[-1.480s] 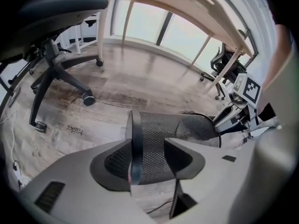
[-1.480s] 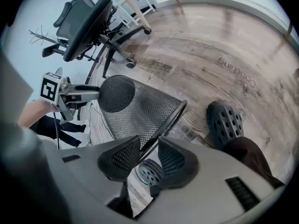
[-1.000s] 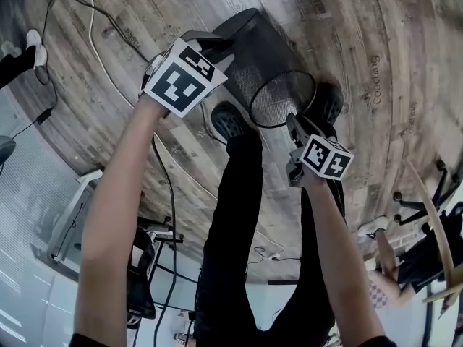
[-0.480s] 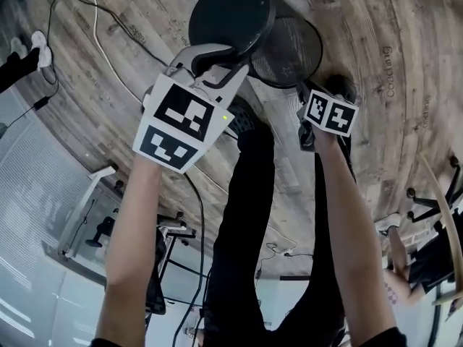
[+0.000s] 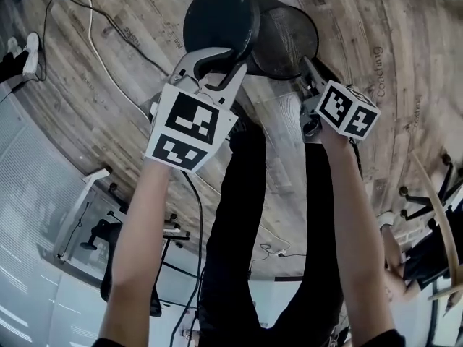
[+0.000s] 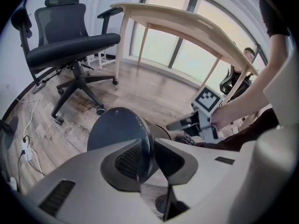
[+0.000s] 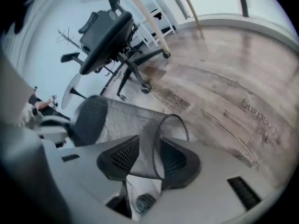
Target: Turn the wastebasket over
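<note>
**Head view.** The wastebasket (image 5: 286, 38) is up off the wooden floor (image 5: 108, 85), tipped onto its side between the two tools, which looks like the middle of the turn. The left gripper (image 5: 217, 60) sits at the wastebasket's closed end and the right gripper (image 5: 307, 71) at its open end. Holding both ends probably lets the person swing it about its middle without it slipping out. The body is a dark, round, slightly tapered tube of fine wire mesh. Its base is a solid, smooth, matt disc.

**Left gripper view.** The left gripper's (image 6: 147, 155) jaws are closing, nearly together, and the thin edge of the wastebasket's (image 6: 114, 129) base disc stands between their ribbed dark pads, pinched. A hard flat rim suits such a narrow pinch. Beyond the wastebasket stand a mesh-backed office chair (image 6: 70, 36) on castors and a pale wooden desk (image 6: 187, 22).

**Right gripper view.** The right gripper's (image 7: 149, 157) jaws stand partly apart, clamped on the wastebasket's (image 7: 121, 120) mesh wall at the mouth, one pad inside and one outside. The see-through mesh looks thin and springy, so a grip at the wire-stiffened rim (image 7: 175, 118) likely holds better than one further along the wastebasket's wall.
</note>
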